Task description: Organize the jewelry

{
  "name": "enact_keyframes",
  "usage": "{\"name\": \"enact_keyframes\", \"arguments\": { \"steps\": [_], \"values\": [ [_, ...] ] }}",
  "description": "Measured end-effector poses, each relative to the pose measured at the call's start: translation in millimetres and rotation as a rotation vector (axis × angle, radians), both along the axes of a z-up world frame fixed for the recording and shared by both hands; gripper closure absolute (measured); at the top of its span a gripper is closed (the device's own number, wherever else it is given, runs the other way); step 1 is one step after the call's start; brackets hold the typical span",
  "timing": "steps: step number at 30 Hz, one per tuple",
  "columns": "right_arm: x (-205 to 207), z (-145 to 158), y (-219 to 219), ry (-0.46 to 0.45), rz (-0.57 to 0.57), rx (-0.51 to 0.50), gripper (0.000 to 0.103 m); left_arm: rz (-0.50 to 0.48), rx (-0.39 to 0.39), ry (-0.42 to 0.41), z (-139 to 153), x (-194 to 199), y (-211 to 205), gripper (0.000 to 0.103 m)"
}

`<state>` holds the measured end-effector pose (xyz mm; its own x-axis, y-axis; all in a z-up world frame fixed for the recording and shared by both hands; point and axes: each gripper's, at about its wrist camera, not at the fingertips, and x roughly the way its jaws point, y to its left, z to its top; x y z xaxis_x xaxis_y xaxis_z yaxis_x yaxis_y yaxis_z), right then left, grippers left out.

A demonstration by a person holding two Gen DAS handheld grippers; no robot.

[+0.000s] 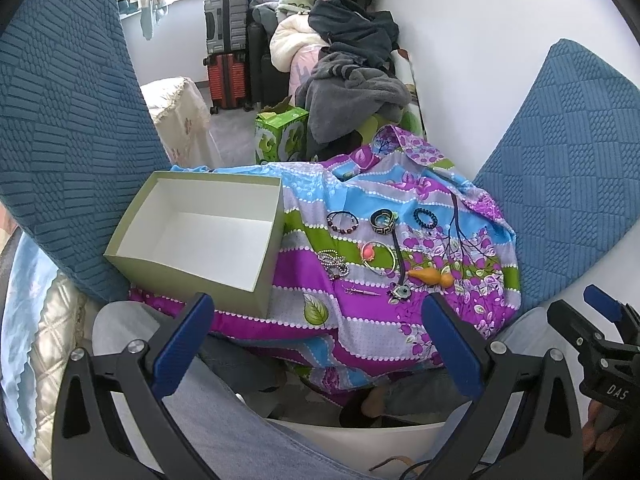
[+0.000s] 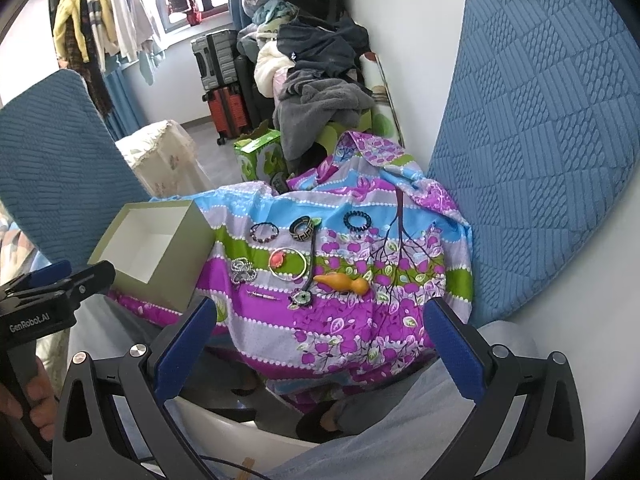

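Both claws spread wide, left claw (image 1: 316, 340), right claw (image 2: 320, 344), box (image 1: 200, 232) at cloth (image 1: 312, 280) edge

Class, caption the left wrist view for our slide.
Open left gripper faces empty box beside jewelry on floral cloth.

The right gripper (image 2: 320, 332) hangs with its blue-padded jaws spread wide, nothing between them. Ahead of it, on a purple, blue and green floral cloth (image 2: 360, 320), lie a yellow-orange gourd-shaped ornament (image 2: 342, 282), a thin gold bangle with a pink charm (image 2: 289, 263) and a dark beaded bracelet (image 2: 264, 232). Ahead to its left stands an open pale-green cardboard box (image 2: 160, 276), white inside, and the left gripper (image 2: 52, 276) shows at the left edge.
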<state>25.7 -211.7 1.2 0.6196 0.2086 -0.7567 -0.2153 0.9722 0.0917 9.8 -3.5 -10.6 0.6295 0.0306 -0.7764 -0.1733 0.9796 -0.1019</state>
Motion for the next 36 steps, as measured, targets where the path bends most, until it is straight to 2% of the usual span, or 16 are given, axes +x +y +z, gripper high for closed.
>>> {"name": "enact_keyframes", "arguments": {
  "steps": [23, 30, 33, 36],
  "values": [
    [0.4, -9.1, -5.0, -0.006, -0.020, 0.016, 0.000, -0.017, 0.008, 0.027, -11.2, 8.0, -7.8, 0.000],
    [12.2, -13.7, -9.1, -0.029, 0.008, -0.003, 0.000, -0.042, -0.039, 0.038, -17.6, 20.0, -11.5, 0.000],
    [20.8, -25.5, -15.8, -0.040, 0.005, 0.023, 0.000, -0.072, -0.078, 0.032, -23.4, 34.0, -15.3, 0.000],
    [33.3, -48.6, -19.8, -0.027, 0.010, 0.029, 0.005, -0.098, -0.076, 0.015, -30.7, 47.9, -21.6, 0.000]
  ]
}}
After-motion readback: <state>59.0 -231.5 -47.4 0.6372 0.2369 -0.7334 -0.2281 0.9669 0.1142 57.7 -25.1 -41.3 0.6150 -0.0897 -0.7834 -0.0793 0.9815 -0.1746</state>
